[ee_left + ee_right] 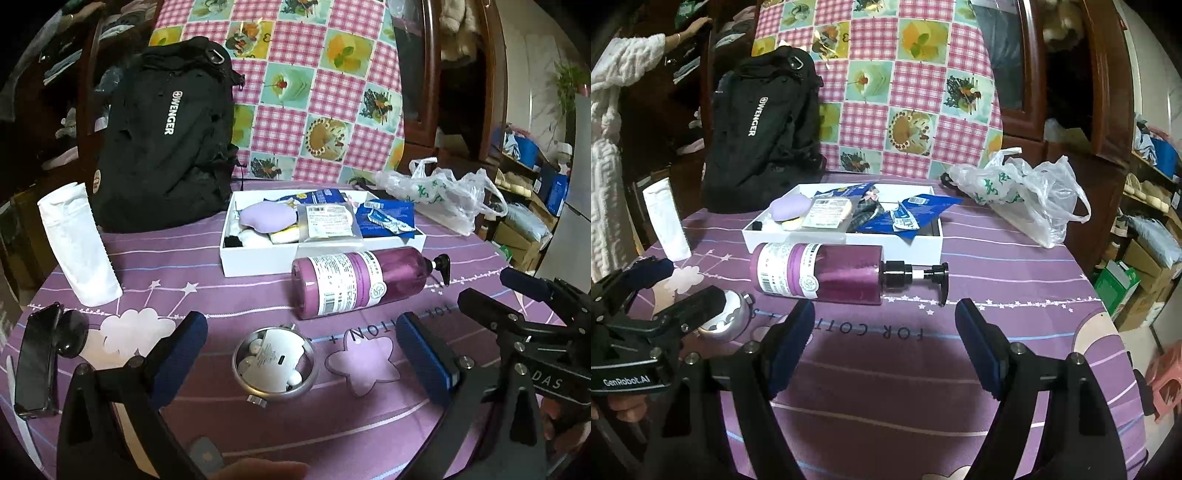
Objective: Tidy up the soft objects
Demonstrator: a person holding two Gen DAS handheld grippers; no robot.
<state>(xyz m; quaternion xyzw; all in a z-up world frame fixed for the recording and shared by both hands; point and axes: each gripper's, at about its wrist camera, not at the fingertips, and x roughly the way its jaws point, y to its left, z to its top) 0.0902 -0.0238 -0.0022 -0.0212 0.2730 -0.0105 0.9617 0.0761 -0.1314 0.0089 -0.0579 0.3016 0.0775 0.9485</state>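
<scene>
While both pairs of jaws stand wide apart and hold nothing, we judge that we are between picks. Our left gripper [301, 354] frames the small round metal tin [274, 361]; ahead of the right gripper [884, 341] lies the purple pump bottle [827, 271]. Beyond it, the shallow white cardboard box [827, 240] holds the lilac soft pad [789, 208]. Next we must choose one soft thing.

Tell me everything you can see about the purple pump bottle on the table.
The purple pump bottle is translucent plastic with a white printed label and barcode and a black pump head. It lies on its side on the purple tablecloth, just in front of the white box, pump pointing right in both views. It looks mostly full. No gripper touches it.
</scene>
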